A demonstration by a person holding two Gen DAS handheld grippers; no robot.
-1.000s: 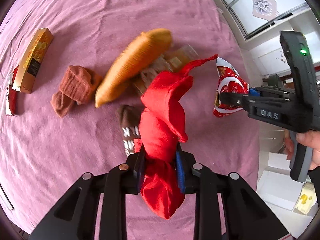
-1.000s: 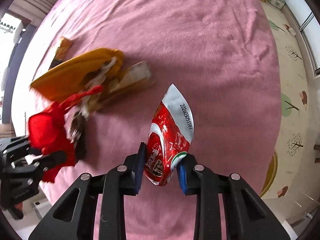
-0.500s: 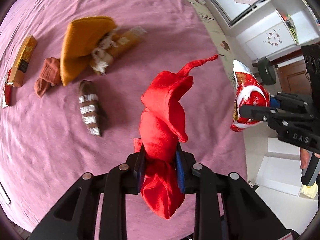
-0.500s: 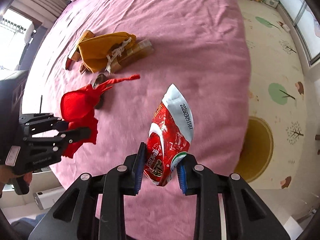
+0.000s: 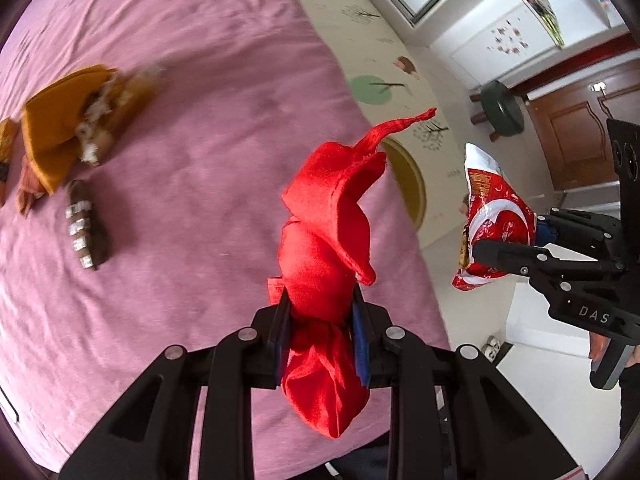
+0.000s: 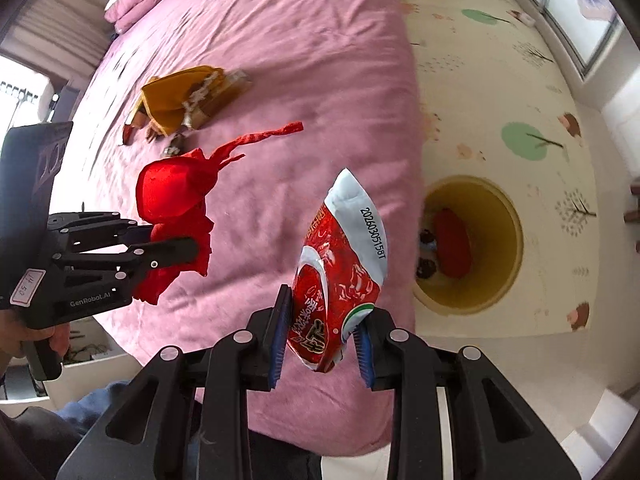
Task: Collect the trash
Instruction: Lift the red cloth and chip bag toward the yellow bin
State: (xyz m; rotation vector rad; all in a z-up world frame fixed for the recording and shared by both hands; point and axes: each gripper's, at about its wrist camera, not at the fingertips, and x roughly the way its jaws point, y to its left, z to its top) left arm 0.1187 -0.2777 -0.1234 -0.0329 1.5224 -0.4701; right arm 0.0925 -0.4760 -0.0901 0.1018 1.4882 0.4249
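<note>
Left wrist view first: left gripper [image 5: 320,328] pinching a red cloth bundle [image 5: 324,240] between the blue pads, holding it up above the pink bedspread [image 5: 192,160], near the bed's edge on the bin side. Also catching the right gripper [image 5: 500,256] off past the bed's edge, clamping a red snack bag [image 5: 492,220], with a sliver of the yellow bin [image 5: 412,184] peeking out behind the cloth, down on the floor just beside the bed. Looking like the carry step of the trash run, both hands loaded and heading bin-ward, guessing. Further across the bedspread from the bin: a mustard-yellow cloth [image 5: 56,128] with some blurry packaging tucked in it, and a brown wrapper [image 5: 86,232] lying a bit nearer. Not blocking anything, probably waiting for a later trip. Right wrist view now: right gripper [image 6: 322,340] squeezing the lower end of the snack bag [image 6: 340,268], bag sticking up over the bed's corner, bin [image 6: 504,208] down on the patterned floor mat [image 6: 520,80] right beside the bed, already holding a red item and some dark bits. Left gripper [image 6: 172,252] hanging over the bedspread [image 6: 320,60] farther from the bin, cloth [image 6: 172,192] gripped tight. Next move calling for swinging each load over the bin's mouth and letting go; worth watching the cloth's long trailing strip snagging the rim, and not bumping the two grippers over that one opening.
</note>
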